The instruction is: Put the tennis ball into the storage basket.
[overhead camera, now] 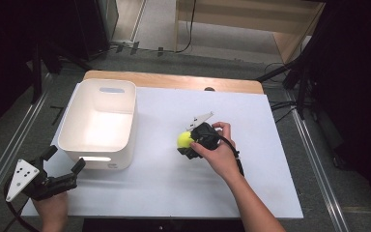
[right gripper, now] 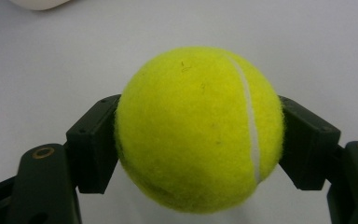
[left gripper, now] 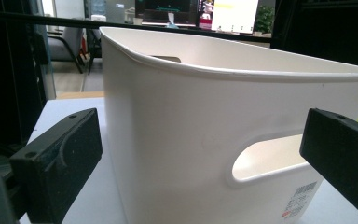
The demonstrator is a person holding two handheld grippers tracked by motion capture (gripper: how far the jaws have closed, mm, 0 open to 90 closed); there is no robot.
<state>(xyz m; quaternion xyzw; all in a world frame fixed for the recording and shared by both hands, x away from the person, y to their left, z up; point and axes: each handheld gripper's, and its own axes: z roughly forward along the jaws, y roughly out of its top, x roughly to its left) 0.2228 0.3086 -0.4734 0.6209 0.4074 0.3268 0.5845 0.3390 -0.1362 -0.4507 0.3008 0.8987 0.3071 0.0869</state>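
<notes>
A person sits at a table [overhead camera: 251,193] covered in white, holding a two-jaw gripper in each hand; the right gripper [overhead camera: 187,145] is near the middle of the table, and its jaws are closed on a yellow tennis ball [overhead camera: 185,139]; in the right gripper view the ball [right gripper: 199,128] sits squarely between the two black jaws, each pressing a side of it, with the white tabletop just beneath. To the left of the ball, well apart from it, stands a white plastic bin [overhead camera: 77,133] with handle cut-outs, upright and open at the top. The left gripper [overhead camera: 65,166] is held at the table's near left corner, just beside the bin's near wall; its jaws stand wide apart and hold nothing; in the left gripper view the bin [left gripper: 182,140] rises close in front, between the two jaws without touching them.
</notes>
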